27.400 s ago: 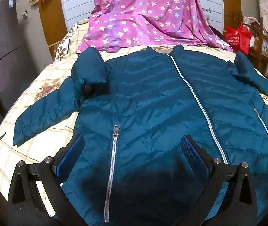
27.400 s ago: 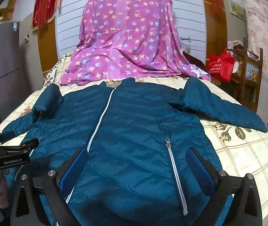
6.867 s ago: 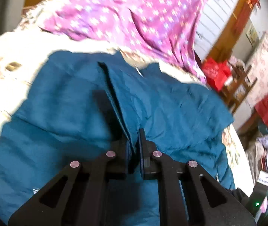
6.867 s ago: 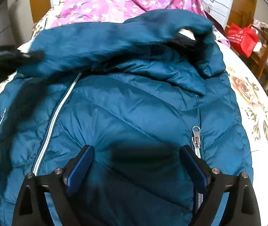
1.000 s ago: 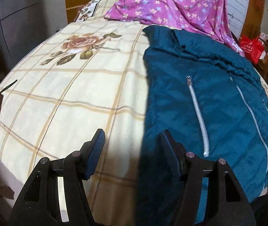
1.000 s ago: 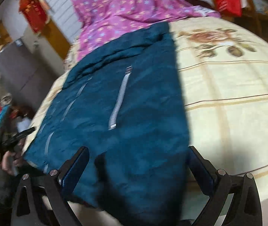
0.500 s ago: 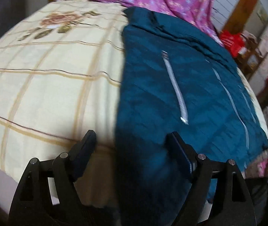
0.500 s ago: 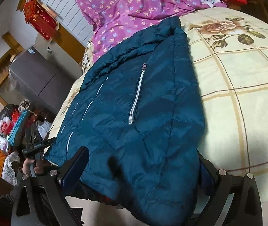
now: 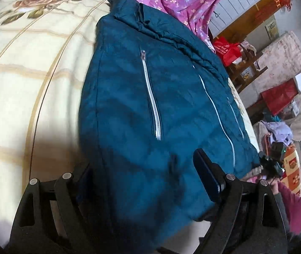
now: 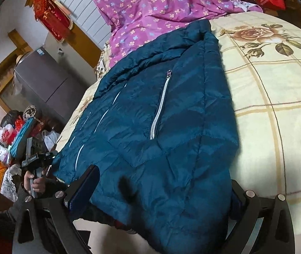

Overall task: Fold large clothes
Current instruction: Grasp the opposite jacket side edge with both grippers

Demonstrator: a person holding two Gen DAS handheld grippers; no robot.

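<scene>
Cream bedding [image 9: 36, 67] with a tan grid and printed roses fills both of my wrist views, and a purple flowered sheet [image 10: 150, 6] is draped at the far end against a white slatted wall. On this bed I see the teal quilted jacket [image 9: 129, 105], folded into a long narrow panel with its sleeves tucked out of sight; its front faces up, showing a silver pocket zipper [image 9: 151, 97] and further pale zipper lines toward the other edge. Its long axis runs away from me, collar end far by the purple sheet, hem end near, and the hem hangs over the near edge of the bed. My left gripper [image 9: 144, 182] has its fingers spread wide, one on each side of the left hem corner, and the fabric lies between them without being pinched. My right gripper [image 10: 161, 194] is likewise spread, its fingers straddling the right hem corner, the fabric loose between them. In the right wrist view, the left gripper sits off at the left edge in a hand [image 10: 34, 182]. Red bags [image 9: 226, 50] sit on wooden shelving beyond the bed, contents not visible, and a grey cabinet [image 10: 44, 80] stands by the wall with bags and clutter heaped beside it.
</scene>
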